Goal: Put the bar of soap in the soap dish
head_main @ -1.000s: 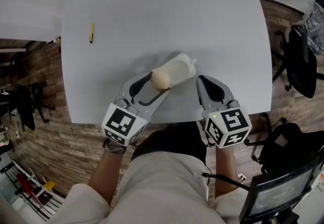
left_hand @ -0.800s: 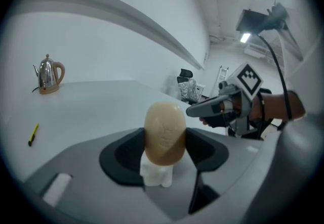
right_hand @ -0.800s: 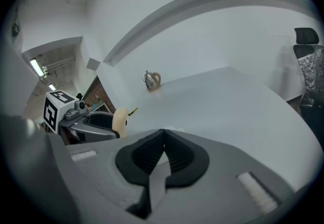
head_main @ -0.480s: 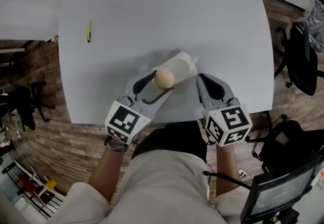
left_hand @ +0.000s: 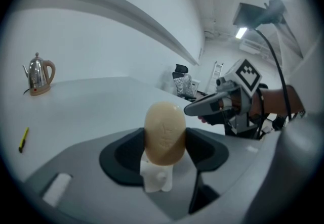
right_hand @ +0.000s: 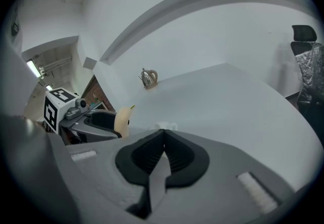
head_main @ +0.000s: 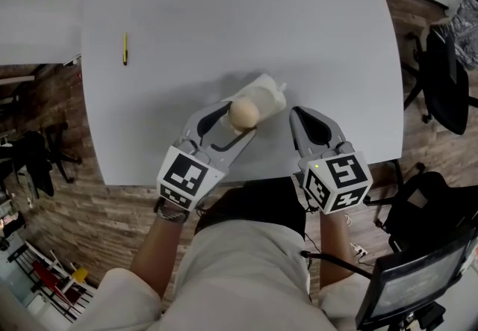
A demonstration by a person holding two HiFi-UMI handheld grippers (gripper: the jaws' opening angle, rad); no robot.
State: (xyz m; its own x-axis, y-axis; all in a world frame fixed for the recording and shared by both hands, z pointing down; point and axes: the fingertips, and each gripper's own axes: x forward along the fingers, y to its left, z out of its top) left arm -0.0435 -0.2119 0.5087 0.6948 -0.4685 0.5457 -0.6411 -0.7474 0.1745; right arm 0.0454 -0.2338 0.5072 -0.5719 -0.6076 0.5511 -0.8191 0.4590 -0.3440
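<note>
1. Left gripper [head_main: 237, 122], lower centre of the head view: its jaws are clamped on the bar of soap [head_main: 243, 113], a pale egg-shaped piece standing on end between them.
2. Change: within the last second the soap has edged slightly up and to the right in the head view. It now overlaps the near end of the white soap dish [head_main: 267, 96] a little more. The grip is no wider and no tighter.
3. Left gripper view: the dish shows directly beneath the soap. Whether the two touch cannot be told.
4. Right gripper [head_main: 296, 117]: jaws closed together with nothing in them, just right of the dish and unmoved.
5. Meaning: the carry looks nearly done. What is probably left is a short advance over the dish's hollow, a lowering and a release.
6. Table [head_main: 224, 23]: a pen [head_main: 125, 48] lies at upper left, well apart from the work.
</note>
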